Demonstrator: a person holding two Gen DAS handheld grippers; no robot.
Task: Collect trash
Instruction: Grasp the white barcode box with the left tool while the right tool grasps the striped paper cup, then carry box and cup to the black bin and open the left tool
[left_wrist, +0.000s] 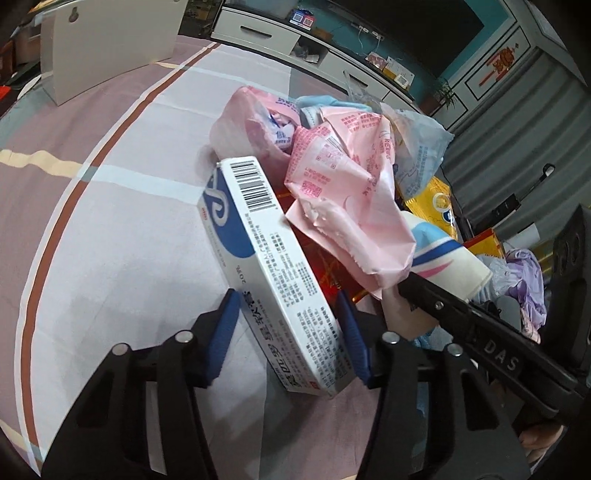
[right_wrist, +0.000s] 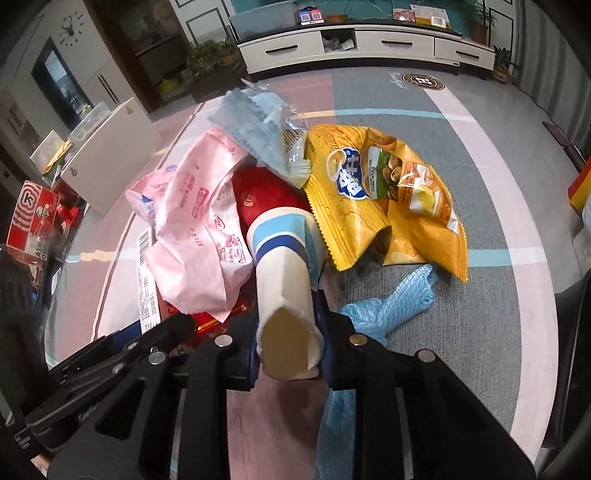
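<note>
A heap of trash lies on the striped rug (left_wrist: 110, 240). My left gripper (left_wrist: 290, 325) has a white and blue ointment box (left_wrist: 273, 266) between its blue pads, which touch both long sides. A squashed white paper cup (right_wrist: 280, 280) with blue stripes is pinched at its mouth by my right gripper (right_wrist: 288, 347). That cup (left_wrist: 454, 258) and the right gripper's black arm also show at the right of the left wrist view. Crumpled pink wrappers (right_wrist: 199, 229) lie over a red packet (right_wrist: 266, 195). A yellow chip bag (right_wrist: 384, 199) and a blue plastic glove (right_wrist: 388, 306) lie to the right.
A white panel (left_wrist: 107, 40) stands on the rug's far left. A white TV cabinet (right_wrist: 369, 44) runs along the back wall. A red carton (right_wrist: 33, 218) and clutter sit at the left. Potted plants (right_wrist: 207, 59) stand by the cabinet.
</note>
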